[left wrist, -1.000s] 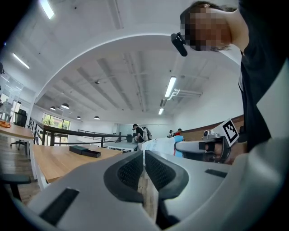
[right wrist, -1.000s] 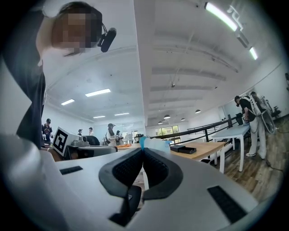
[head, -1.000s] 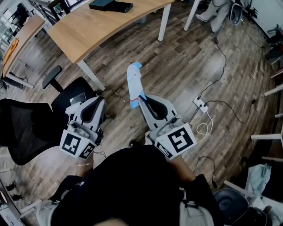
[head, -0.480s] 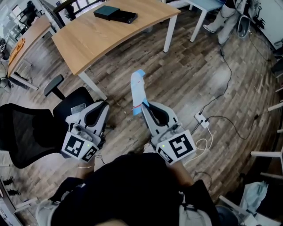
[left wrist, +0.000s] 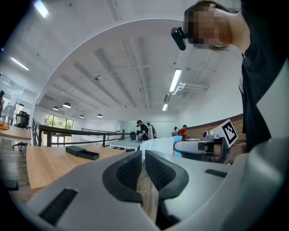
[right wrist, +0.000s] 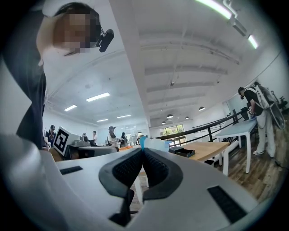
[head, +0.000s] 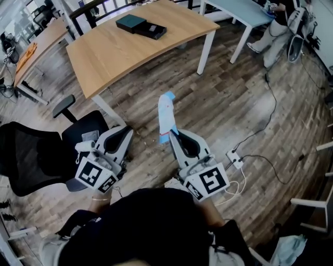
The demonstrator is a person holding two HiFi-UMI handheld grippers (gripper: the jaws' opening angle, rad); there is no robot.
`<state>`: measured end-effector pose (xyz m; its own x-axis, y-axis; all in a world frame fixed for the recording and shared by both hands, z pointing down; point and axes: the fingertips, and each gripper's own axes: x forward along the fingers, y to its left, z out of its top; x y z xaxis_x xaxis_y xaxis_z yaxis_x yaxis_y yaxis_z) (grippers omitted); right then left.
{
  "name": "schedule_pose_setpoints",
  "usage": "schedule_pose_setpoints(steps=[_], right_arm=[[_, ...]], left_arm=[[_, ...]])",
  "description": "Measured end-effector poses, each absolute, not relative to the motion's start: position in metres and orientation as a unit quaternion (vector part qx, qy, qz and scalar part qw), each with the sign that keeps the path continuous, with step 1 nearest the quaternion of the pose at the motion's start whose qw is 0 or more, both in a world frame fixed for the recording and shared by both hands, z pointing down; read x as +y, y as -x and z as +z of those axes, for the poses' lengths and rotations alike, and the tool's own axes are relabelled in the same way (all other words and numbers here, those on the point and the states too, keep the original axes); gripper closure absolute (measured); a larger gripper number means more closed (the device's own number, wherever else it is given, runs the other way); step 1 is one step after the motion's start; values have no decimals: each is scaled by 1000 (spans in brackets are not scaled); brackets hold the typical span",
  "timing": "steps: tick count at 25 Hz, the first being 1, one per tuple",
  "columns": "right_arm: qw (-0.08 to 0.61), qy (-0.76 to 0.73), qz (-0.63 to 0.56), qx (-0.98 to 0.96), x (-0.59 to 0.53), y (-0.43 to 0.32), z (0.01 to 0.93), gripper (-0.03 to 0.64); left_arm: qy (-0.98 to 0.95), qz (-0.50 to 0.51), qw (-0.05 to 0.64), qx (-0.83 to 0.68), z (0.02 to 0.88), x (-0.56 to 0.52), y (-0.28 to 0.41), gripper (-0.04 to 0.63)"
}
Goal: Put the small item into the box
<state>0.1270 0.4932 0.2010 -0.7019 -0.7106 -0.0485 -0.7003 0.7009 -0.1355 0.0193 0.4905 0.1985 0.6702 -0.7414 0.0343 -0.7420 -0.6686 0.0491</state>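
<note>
My right gripper (head: 169, 134) is shut on a small flat white item with blue ends (head: 166, 113), which sticks up beyond its jaws over the wooden floor. From the right gripper view, the item's blue-edged tip (right wrist: 152, 144) shows just past the closed pads. My left gripper (head: 126, 136) is held beside it, jaws together and holding nothing. A dark box with its lid beside it (head: 141, 26) lies on the far wooden table (head: 114, 52). It also shows as a low dark box (left wrist: 81, 152) on the tabletop in the left gripper view.
A black office chair (head: 36, 150) stands at my left, close to the left gripper. A power strip and white cables (head: 234, 158) lie on the floor at the right. A pale blue table (head: 244, 10) with a person beside it is at the far right.
The head view has swung so that the wooden table and the box sit lower and nearer in the picture. Both grippers keep the same pose, with the item still held.
</note>
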Motion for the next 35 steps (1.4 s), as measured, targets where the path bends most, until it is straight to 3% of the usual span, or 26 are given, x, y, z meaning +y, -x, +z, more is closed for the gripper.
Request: schedule_pose_setpoints(steps=[13, 35], right_arm=[[56, 356, -59, 931, 434, -192, 204, 594], [55, 318, -61, 944, 383, -204, 210, 594]], left_arm=[[-900, 24, 22, -434, 194, 440, -83, 571], [-880, 35, 29, -473, 201, 395, -90, 571]])
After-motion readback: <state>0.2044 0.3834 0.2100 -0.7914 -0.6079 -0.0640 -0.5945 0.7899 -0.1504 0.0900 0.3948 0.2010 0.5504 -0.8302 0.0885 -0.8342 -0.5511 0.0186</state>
